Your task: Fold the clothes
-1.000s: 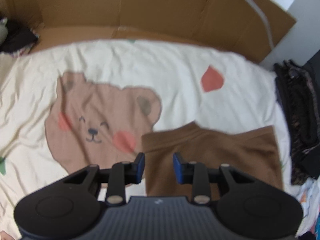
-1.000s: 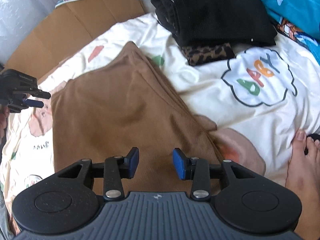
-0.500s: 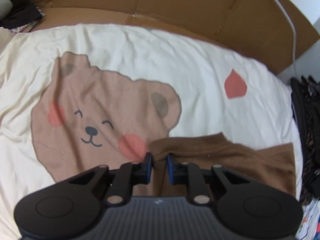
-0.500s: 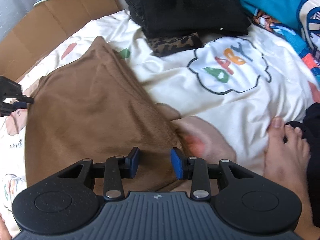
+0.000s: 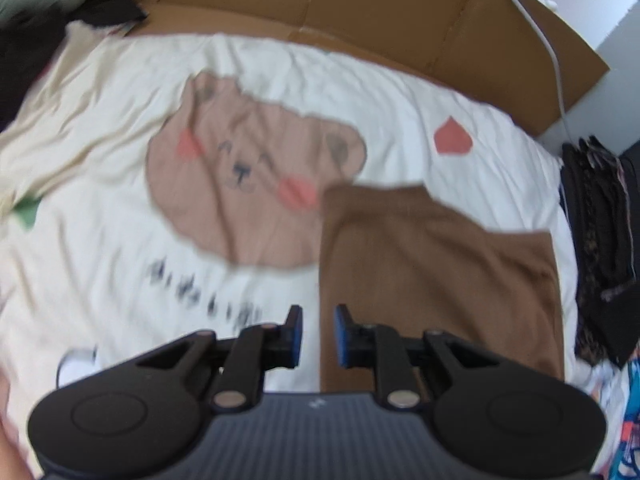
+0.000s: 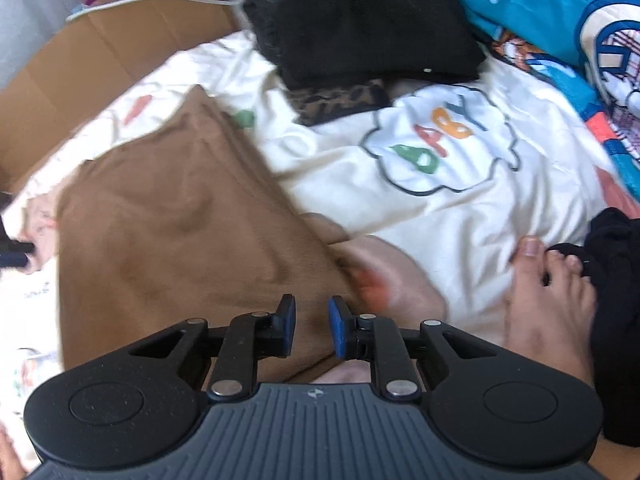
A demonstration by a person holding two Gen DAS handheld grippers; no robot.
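Brown garment point(image 5: 436, 276) lies flat on the cream bear-print sheet point(image 5: 120, 240), already folded into a rough rectangle, so this looks like mid-fold, between grasps.

Left gripper point(image 5: 317, 336): jaws stand a narrow gap apart, nothing between the pads. The garment's left edge runs just ahead of the gap and slightly toward the right finger; bare sheet lies under the left finger. View is motion-blurred, so I can't tell whether the tips touch cloth. Reads as lining up on that left edge.

Right gripper point(image 6: 312, 328): jaws closing, brown cloth directly beneath and ahead of the gap. The pads don't visibly pinch it yet; no fold rises between them. The garment's near right corner sits just right of the right finger, with the sheet's bear print beyond it.

Further right of the jaws: a bare foot point(image 6: 548, 300) on the sheet, near but not on the garment. Ahead, well clear: black folded clothes point(image 6: 360, 20) stacked over a leopard-print piece.

Next move, my guess: both grippers need a real pinch on the near edge, left corner and right corner, then lift together and carry it across toward the far edge. Risk: pads grabbing the sheet along with the cloth.
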